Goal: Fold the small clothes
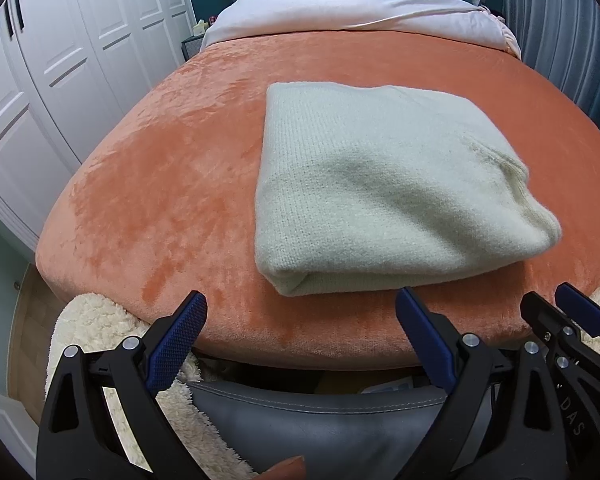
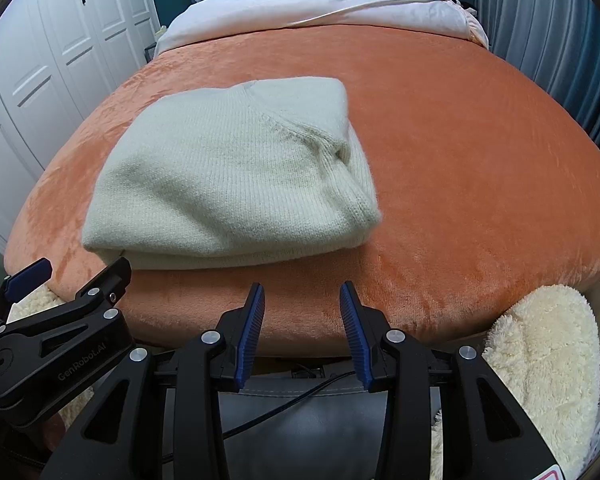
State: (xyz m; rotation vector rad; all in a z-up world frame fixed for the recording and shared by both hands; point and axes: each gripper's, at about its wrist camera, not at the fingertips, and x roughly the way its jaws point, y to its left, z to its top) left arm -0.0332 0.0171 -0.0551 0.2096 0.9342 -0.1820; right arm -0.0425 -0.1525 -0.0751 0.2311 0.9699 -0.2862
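A pale cream knit sweater (image 1: 372, 188) lies folded into a thick rectangle on the orange plush bedspread (image 1: 160, 184), near the bed's front edge. It also shows in the right wrist view (image 2: 232, 180). My left gripper (image 1: 302, 304) is wide open and empty, held just short of the sweater's near edge. My right gripper (image 2: 302, 294) is open and empty, held off the bed's front edge, to the right of the sweater's near side. The right gripper also shows at the lower right of the left wrist view (image 1: 552, 300).
White wardrobe doors (image 1: 52, 72) stand along the left. A pale duvet (image 1: 352, 8) covers the head of the bed. A grey curtain (image 2: 548, 40) hangs at right. Fluffy cream cushions (image 2: 548, 364) and a grey leather seat (image 1: 312, 424) lie below the bed's front edge.
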